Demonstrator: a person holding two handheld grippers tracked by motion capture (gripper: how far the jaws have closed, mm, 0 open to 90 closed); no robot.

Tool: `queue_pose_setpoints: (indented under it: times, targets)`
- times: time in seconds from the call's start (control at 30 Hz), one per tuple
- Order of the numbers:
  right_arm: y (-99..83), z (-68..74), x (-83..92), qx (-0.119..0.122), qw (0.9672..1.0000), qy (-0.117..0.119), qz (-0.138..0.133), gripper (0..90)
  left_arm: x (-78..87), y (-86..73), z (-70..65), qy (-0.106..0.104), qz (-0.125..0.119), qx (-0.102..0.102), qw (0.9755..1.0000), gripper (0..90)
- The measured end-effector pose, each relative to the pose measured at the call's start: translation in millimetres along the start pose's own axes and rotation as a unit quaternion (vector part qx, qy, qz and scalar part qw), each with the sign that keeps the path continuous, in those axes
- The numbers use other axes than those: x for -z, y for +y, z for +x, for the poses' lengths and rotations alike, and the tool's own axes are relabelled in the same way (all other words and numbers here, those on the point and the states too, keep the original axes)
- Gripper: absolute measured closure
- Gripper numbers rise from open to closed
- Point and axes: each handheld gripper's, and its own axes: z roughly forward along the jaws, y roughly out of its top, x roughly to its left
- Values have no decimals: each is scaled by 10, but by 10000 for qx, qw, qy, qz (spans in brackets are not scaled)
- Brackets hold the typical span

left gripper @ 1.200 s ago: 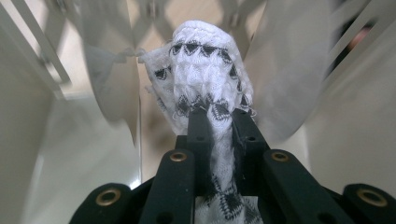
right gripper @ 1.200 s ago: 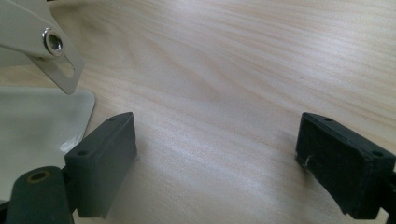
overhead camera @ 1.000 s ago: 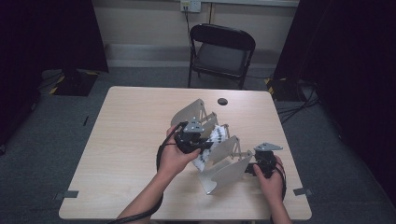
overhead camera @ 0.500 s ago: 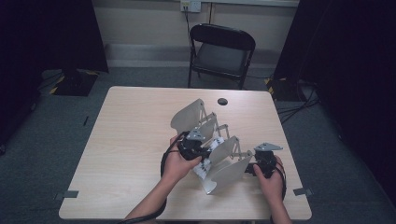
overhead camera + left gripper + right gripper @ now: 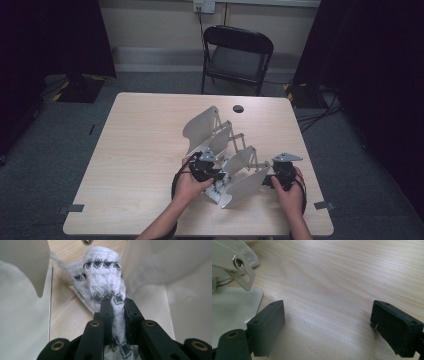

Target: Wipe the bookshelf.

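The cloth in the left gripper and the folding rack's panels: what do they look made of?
The cloth looks like soft white knitted or woven fabric: puckered texture, black diamond bands, a frayed edge. It is pinched in the left gripper. The rack panels look like thin sheet metal or hard plastic with a smooth pale satin finish, joined by riveted metal links; the look leaves that open.

L claw (image 5: 116, 307) clamped, R claw (image 5: 327, 322) agape.

The high view is dim at its edges, with black curtains swallowing the light, while the pale wooden bench (image 5: 145, 150) is evenly lit from above and its shadows are soft. In the left tool view the white metal folding plates (image 5: 22, 322) blur nearby and glare slightly. The right tool view shows soft shadows beneath the jaws.
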Motion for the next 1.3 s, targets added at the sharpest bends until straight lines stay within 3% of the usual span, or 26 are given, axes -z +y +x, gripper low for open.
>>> queue_pose_setpoints:
  times: [0.47,0.7,1.0,1.3]
  targets:
    - [-1,2,1,0,10000,-4,2,117,162,-280,2,-121,87,18,9999,793]
    - [-1,2,1,-4,10000,-4,0,117,240,-377,-66,-169,78,-14,9998,793]
    - [-1,2,1,-2,10000,-4,-1,117,179,-348,-202,-320,161,-210,9991,794]
    - [-1,1,1,-2,10000,-4,-1,117,89,-274,-241,-425,211,-258,9985,793]
